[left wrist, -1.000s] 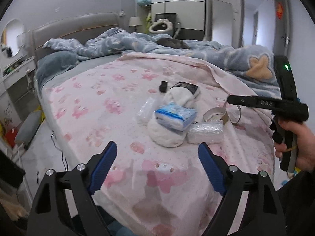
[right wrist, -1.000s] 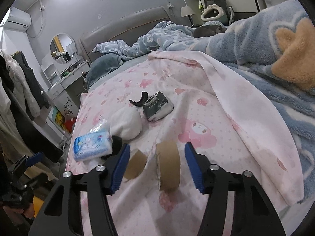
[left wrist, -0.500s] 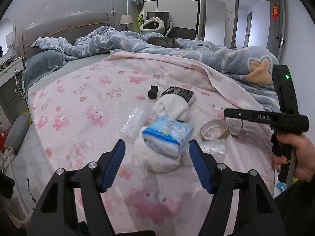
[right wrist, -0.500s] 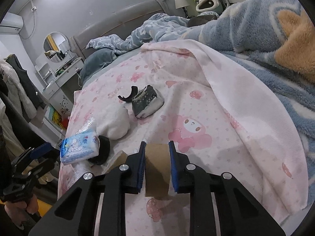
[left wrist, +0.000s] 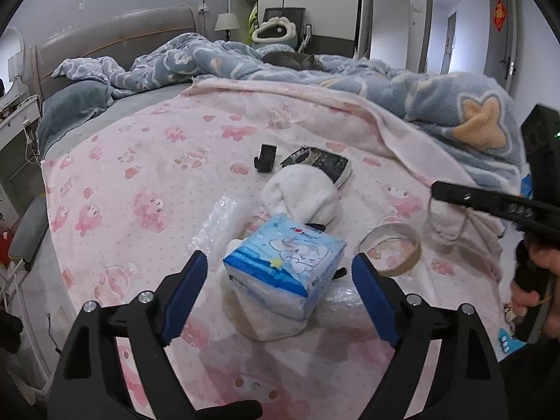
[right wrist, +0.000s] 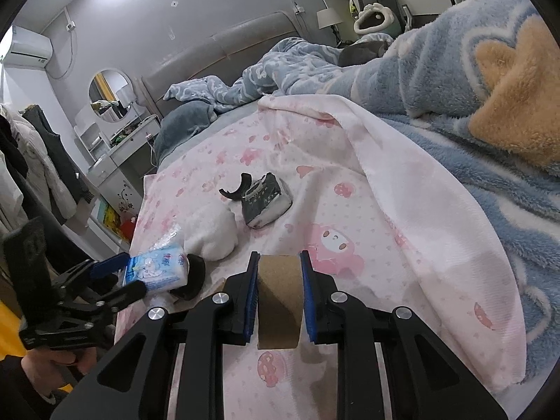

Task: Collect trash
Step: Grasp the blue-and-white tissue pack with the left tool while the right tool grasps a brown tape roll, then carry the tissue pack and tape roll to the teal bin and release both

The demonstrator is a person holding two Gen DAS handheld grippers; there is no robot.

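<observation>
Trash lies on the pink bedspread (left wrist: 147, 161). My left gripper (left wrist: 280, 290) is open, its blue pads either side of a blue-and-white tissue pack (left wrist: 285, 262) that rests on a white cloth wad (left wrist: 304, 196). My right gripper (right wrist: 280, 297) is shut on a brown cardboard tape roll (right wrist: 280, 301) and holds it just above the bed. A second tape ring (left wrist: 390, 253), crinkled clear plastic (left wrist: 218, 222), a black packet (left wrist: 322, 162) and a black clip (left wrist: 265, 157) lie nearby. The tissue pack also shows in the right wrist view (right wrist: 157, 267).
A blue fleece blanket (left wrist: 448, 105) is heaped along the right and far side of the bed. A grey cat (left wrist: 292, 60) lies on it at the back. The bed edge and floor (left wrist: 38, 280) are to the left, with a dresser (right wrist: 115, 161) beyond.
My right gripper closed on the tape roll and lifted it slightly. My left gripper moved forward until its open pads flank the tissue pack.
</observation>
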